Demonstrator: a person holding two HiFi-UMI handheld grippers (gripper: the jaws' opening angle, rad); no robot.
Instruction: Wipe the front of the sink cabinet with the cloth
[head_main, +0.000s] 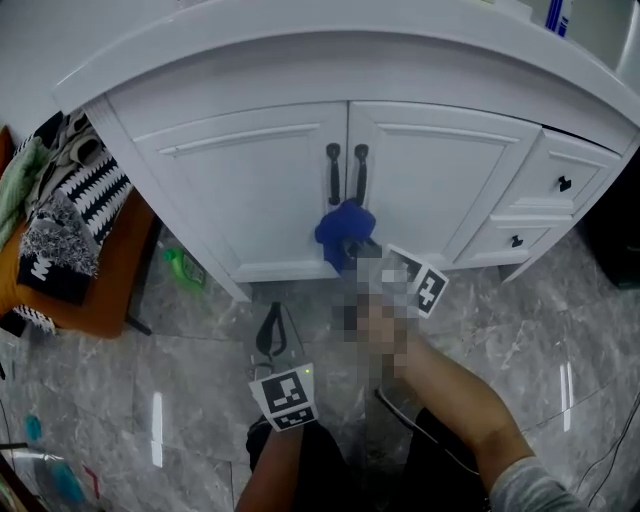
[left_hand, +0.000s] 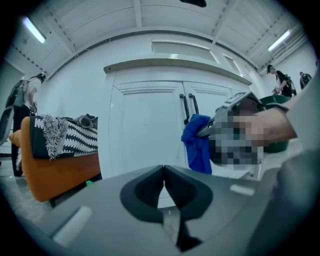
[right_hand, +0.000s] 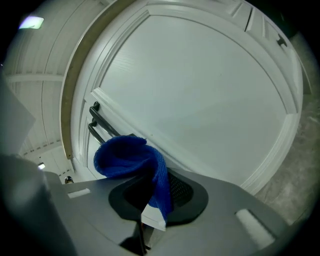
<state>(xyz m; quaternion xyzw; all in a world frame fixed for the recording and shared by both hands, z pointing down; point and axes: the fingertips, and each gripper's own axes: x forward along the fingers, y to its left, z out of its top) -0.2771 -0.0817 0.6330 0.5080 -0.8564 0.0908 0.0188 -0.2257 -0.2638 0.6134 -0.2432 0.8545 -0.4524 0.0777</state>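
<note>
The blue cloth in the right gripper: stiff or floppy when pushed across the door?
Probably floppy: the blue cloth folds over and droops from the right gripper, whose jaws pinch one part. Its knitted-looking weave suggests it is light and would grip rather than slide on the smooth cabinet door. It may bunch when pressed.

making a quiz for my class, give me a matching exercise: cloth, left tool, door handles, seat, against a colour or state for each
1 cloth
2 left tool
3 handles
4 seat

a black, upright pair
b orange, piled with clothes
c blue, clamped in right tool
d shut, empty

Pairs: 1-c, 2-d, 3-a, 4-b
</note>
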